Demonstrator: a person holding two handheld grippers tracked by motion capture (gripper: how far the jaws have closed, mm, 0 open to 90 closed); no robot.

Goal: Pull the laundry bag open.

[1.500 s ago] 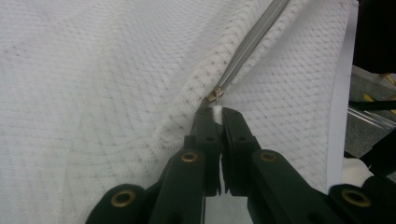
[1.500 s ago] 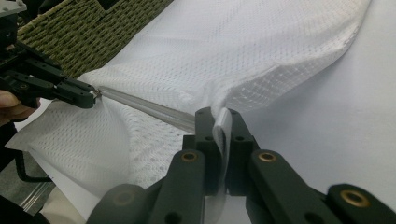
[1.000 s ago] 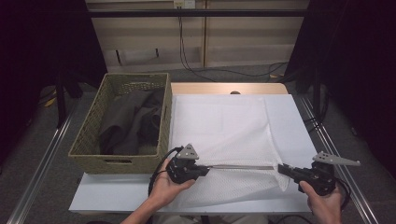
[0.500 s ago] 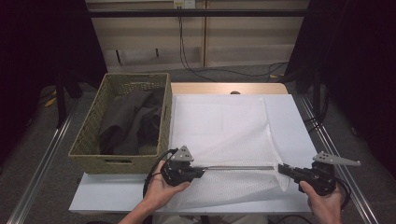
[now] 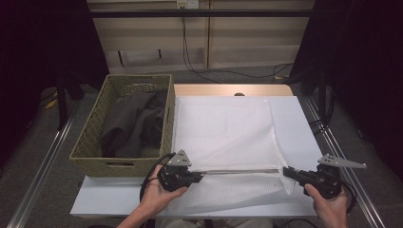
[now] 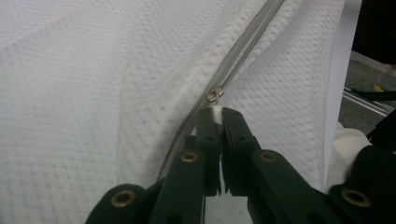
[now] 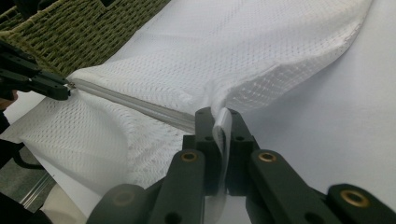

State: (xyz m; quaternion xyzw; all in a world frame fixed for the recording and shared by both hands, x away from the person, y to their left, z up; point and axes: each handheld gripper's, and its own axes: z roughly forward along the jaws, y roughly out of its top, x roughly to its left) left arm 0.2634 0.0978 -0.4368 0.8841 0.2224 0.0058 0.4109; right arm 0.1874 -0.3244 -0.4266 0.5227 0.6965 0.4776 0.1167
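Left gripper [image 6: 215, 112] pinches zipper pull [image 6: 214, 95], right gripper [image 7: 217, 114] clamps mesh bag [image 5: 223, 137] end — zipper [image 5: 240, 172] looks fully run; clothes remain in basket [image 5: 90, 152].

Dim surroundings, table lit (gripper foregrounds blurred).

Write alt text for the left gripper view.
The left claw is pinched shut on the zipper pull of a white mesh laundry bag, its zipper running up and away. The white table edge shows at right.
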